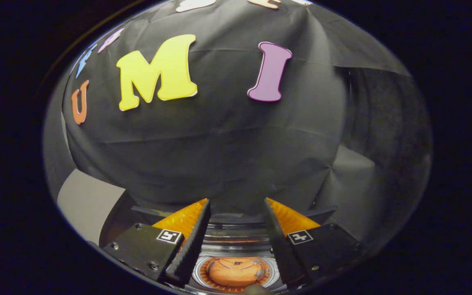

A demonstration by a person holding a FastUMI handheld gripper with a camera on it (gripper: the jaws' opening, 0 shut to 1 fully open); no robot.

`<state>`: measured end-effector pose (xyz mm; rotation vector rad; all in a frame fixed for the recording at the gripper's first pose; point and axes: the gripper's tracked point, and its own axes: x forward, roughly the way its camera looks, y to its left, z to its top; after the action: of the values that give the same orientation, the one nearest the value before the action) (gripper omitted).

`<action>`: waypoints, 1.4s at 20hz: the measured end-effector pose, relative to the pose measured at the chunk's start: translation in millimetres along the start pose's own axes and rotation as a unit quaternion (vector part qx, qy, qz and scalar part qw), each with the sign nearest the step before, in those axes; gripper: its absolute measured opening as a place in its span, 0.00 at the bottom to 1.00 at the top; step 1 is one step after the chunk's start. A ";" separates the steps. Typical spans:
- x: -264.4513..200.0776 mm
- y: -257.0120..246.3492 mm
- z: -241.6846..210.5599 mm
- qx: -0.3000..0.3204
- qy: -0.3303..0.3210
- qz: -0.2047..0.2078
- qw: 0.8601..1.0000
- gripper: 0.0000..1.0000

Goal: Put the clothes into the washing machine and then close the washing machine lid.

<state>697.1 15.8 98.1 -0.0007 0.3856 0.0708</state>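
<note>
My gripper points at the black cloth wall, with its fingers spread apart and nothing held between them. Low between the fingers, close under the camera, I look into the round opening of the washing machine, ringed by a pale rim. An orange piece of clothing lies bunched at the bottom of the drum. Whether the fingers touch the machine I cannot tell. The finger mounts hide most of the machine's top, and I cannot make out its lid.
The black cloth wall stands right behind the machine. A plain grey panel lies left of the left finger. To the right, a darker fold of cloth hangs beside the wall.
</note>
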 end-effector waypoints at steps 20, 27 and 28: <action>33.4 -3.7 -24.4 -0.001 0.017 -0.012 1.000 0.85; 17.0 -2.6 -33.1 -0.002 0.001 -0.010 1.000 0.85; 14.5 -2.6 -34.3 -0.002 -0.001 -0.010 1.000 0.85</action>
<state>697.7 13.7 60.8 -0.0080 0.3831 0.0522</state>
